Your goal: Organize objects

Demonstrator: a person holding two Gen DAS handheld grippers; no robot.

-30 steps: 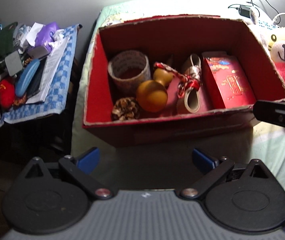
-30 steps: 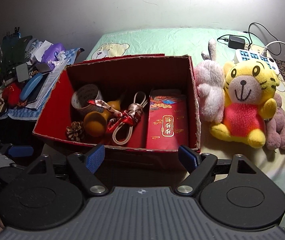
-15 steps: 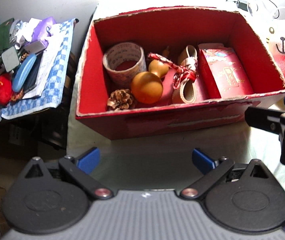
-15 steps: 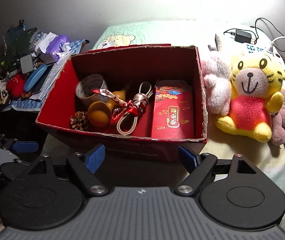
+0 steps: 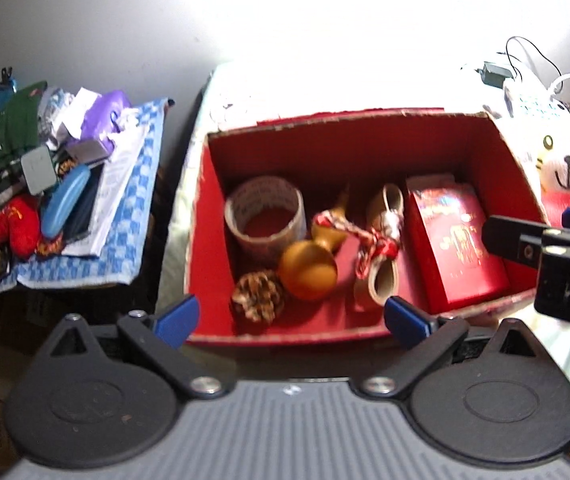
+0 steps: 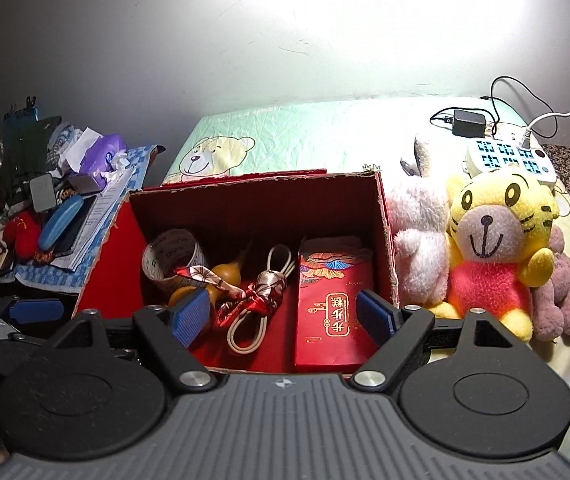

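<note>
A red cardboard box (image 5: 349, 140) (image 6: 253, 196) stands open on the bed. It holds a tape roll (image 5: 263, 216) (image 6: 171, 254), an orange gourd (image 5: 308, 270) (image 6: 227, 274) with a red ribbon, a pine cone (image 5: 258, 296), a coiled cord (image 6: 259, 312) and a red packet (image 5: 461, 252) (image 6: 335, 308). My left gripper (image 5: 291, 316) is open and empty over the box's front rim. My right gripper (image 6: 283, 314) is open and empty above the box's front. Its body shows at the right in the left wrist view (image 5: 557, 260).
A yellow tiger plush (image 6: 493, 256) (image 5: 569, 164), a pink plush (image 6: 421, 240) and a mauve plush (image 6: 561, 296) lie right of the box. A power strip (image 6: 509, 158) with cables lies behind them. A cluttered side table (image 5: 65, 200) (image 6: 53, 208) stands left.
Both grippers moved forward toward the box, so their open fingers now overlap its front rim. The objects in the box have not moved.
</note>
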